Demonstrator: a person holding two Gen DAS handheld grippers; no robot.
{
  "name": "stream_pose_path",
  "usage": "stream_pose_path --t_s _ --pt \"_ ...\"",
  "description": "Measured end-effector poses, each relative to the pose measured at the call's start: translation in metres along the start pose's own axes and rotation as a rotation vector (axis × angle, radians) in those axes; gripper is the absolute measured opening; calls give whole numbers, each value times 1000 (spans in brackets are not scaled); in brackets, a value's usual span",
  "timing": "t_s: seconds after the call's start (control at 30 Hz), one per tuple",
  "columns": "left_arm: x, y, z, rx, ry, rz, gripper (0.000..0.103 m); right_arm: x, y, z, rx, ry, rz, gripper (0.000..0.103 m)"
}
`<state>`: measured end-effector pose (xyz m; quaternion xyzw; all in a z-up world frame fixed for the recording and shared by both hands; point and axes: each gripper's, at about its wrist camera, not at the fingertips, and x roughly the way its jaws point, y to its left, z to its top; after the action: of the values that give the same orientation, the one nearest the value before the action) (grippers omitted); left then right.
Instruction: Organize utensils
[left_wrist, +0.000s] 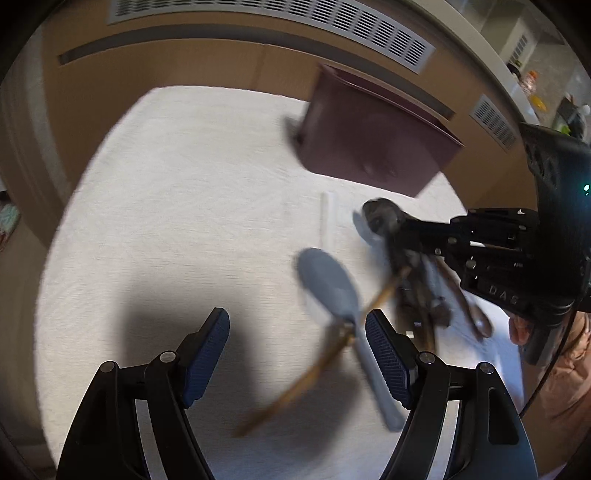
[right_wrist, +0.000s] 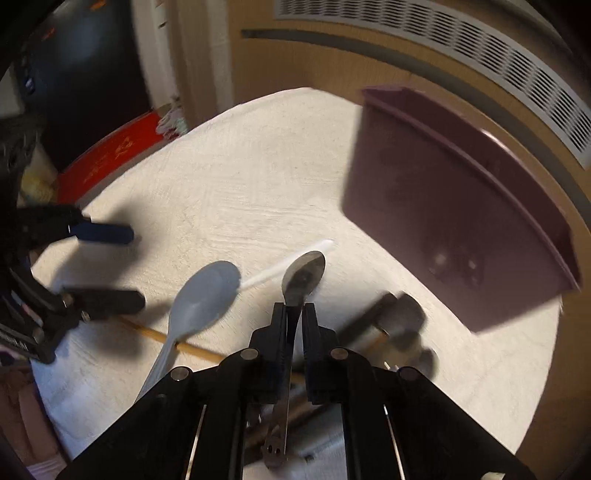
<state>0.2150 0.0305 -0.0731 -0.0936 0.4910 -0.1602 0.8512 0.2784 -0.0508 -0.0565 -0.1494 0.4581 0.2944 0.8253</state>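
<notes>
Between the clenched right tongs (right_wrist: 294, 314) sits the neck of a metal spoon (right_wrist: 303, 271): bowl forward past the tips, handle running back under the frame. The spoon's long axis lies along the tongs' own pointing line. It appears lifted clear of the white-clothed worktop (right_wrist: 236, 177), though blur makes this uncertain.

Purple bin (right_wrist: 458, 236) stands ahead and to the right of the right tongs, near, rim facing the far wall. Judged: the coming move is a carry forward-right, with the spoon tipped over that rim.

Left tongs (left_wrist: 297, 347) released, jaws wide, nothing pressed between the pads. A grey plastic spoon (left_wrist: 327, 284) lies just ahead of them, bowl away, handle running back beside the right-hand pad and crossing a wooden chopstick (left_wrist: 295, 387). Left hand is the nearer one to it.

A white straw-like stick (left_wrist: 327, 218) and several dark blurred utensils (left_wrist: 421, 295) remain on the cloth.
</notes>
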Motion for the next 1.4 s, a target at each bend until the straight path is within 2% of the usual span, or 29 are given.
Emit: stream_pose_path --t_s 0.1,0.23,0.3,0.4,0.43,0.47,0.53,0.63,0.67,0.73,0.83,0.87,0.93,1.0,1.03,1.07,1.1,1.23,1.33,1.37,1.4 --pt "14 -14 7 -14 46 -25 75 -34 -20 -17 83 -66 -13 5" --pt "28 -25 19 -14 62 51 72 -52 -33 -33 136 -117 -12 4" --pt "34 -30 25 3 70 77 67 -51 -32 -42 134 -122 -51 5" --pt "41 -39 29 60 56 147 51 -50 -33 -48 128 -121 -110 11" --pt "42 -41 28 85 40 174 41 -49 -32 -50 132 -120 -116 24" --pt "42 -39 28 90 29 172 41 -48 -33 -51 139 -122 -119 46" --pt "37 -33 26 75 3 144 41 -47 -34 -54 147 -140 -129 69" --pt "25 -25 23 76 -59 164 41 -38 -25 -47 125 -128 -180 73" --pt "22 -25 23 82 -79 175 41 -33 -20 -43 106 -108 -212 86" --pt "12 -19 23 85 -118 183 41 -25 -9 -37 64 -109 -265 97" --pt "2 -9 26 72 -149 159 41 -21 1 -29 49 -114 -344 102" --pt "-1 -7 26 76 -161 157 41 -20 2 -26 50 -117 -339 102" --pt "-6 -6 25 97 -184 168 41 -20 1 -23 72 -123 -250 101" --pt "-10 -5 23 116 -203 171 41 -15 -4 -19 125 -104 -175 82" --pt "-11 -4 22 116 -203 162 41 -10 -6 -17 146 -89 -164 58" --pt "-11 -2 22 109 -198 147 41 -5 -8 -15 166 -72 -153 40" --pt "-11 0 20 103 -196 136 41 1 -12 -12 190 -54 -137 37" --pt "-13 4 16 90 -202 113 41 17 -15 -8 248 -15 -97 37" --pt "-15 4 14 87 -209 101 41 29 -14 -7 260 21 -165 36" --pt "-16 4 14 86 -213 101 41 30 -12 -7 255 17 -194 32" --pt "-17 3 13 88 -220 104 41 31 -10 -7 244 26 -210 24"
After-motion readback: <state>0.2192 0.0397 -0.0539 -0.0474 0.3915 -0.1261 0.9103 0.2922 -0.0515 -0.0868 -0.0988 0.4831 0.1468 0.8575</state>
